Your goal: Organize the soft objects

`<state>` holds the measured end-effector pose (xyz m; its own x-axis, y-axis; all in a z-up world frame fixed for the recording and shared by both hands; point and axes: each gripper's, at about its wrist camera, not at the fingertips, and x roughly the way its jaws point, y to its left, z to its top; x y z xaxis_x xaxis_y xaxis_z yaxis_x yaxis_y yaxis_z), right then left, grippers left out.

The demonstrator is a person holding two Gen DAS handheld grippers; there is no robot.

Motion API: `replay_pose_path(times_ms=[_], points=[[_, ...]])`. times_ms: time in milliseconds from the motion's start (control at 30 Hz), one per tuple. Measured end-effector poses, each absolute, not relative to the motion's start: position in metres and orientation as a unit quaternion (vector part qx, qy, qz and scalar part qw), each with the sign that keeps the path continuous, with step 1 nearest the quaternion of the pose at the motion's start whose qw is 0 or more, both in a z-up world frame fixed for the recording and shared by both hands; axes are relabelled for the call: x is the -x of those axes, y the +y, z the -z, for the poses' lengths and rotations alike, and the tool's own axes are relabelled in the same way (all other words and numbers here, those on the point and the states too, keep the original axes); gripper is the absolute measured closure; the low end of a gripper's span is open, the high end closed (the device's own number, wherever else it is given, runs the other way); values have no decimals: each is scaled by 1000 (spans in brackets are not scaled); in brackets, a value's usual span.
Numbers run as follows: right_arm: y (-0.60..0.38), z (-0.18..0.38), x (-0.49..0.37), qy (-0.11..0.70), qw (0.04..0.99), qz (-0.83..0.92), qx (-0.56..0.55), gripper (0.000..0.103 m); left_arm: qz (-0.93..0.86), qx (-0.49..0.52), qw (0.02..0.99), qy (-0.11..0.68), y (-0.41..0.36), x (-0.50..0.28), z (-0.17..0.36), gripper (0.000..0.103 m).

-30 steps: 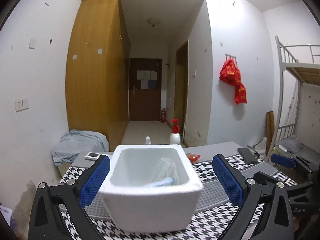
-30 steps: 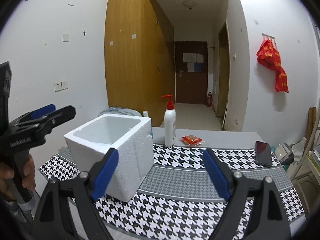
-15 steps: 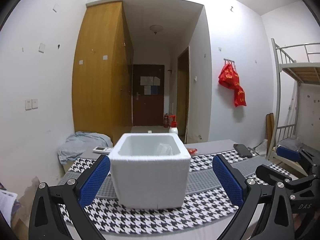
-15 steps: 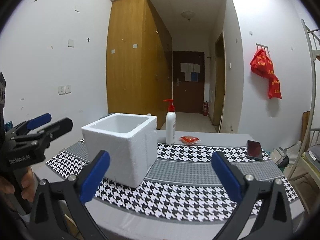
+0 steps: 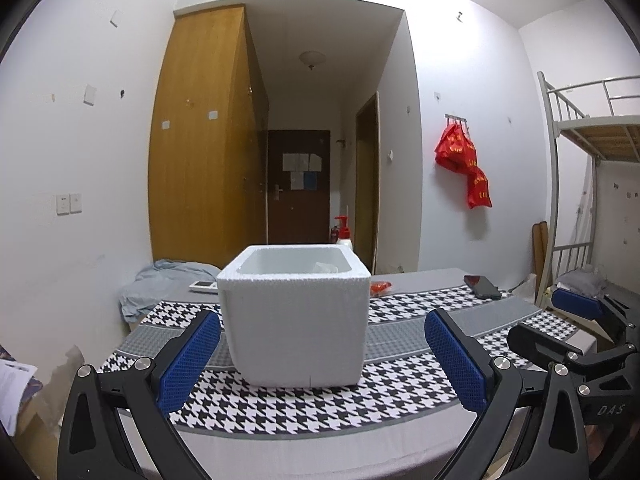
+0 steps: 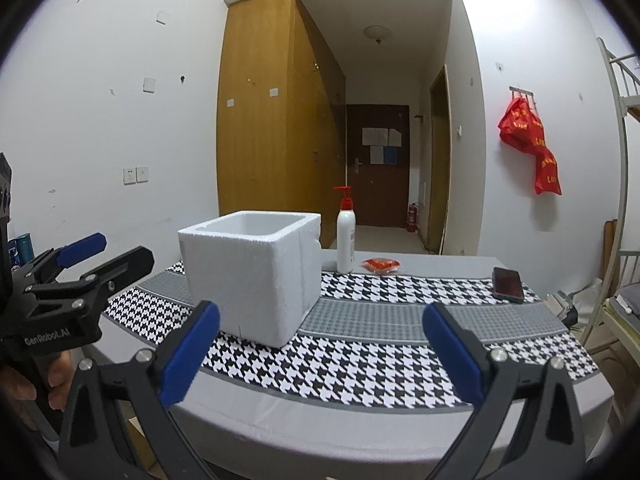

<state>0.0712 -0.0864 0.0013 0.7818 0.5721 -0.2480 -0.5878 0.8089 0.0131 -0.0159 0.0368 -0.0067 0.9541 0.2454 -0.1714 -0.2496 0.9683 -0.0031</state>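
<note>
Both grippers are spread wide and holding nothing: left gripper [image 5: 322, 360], right gripper [image 6: 320, 350]. The white square foam box [image 5: 295, 316] sits near the front edge of the houndstooth tablecloth [image 6: 400, 376], with bare cloth stretching to its right.

Pretty sure we were in a dorm room. We saw a metal bunk bed [image 5: 580, 128] against the right wall, a tall wooden wardrobe [image 5: 204, 140], and a narrow hallway ending at a dark door [image 5: 298, 184] with papers stuck on it. Red bags [image 5: 464, 164] hung off wall hooks, and we spotted a little fire extinguisher [image 6: 412, 216] down the hallway.
</note>
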Motion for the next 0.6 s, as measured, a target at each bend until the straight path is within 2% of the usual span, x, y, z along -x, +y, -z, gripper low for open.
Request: replay_pose_path(times_ms=[600], points=[[-82, 11, -59, 126, 943, -306, 43, 1, -132, 22, 987, 86, 42, 29, 17, 1]])
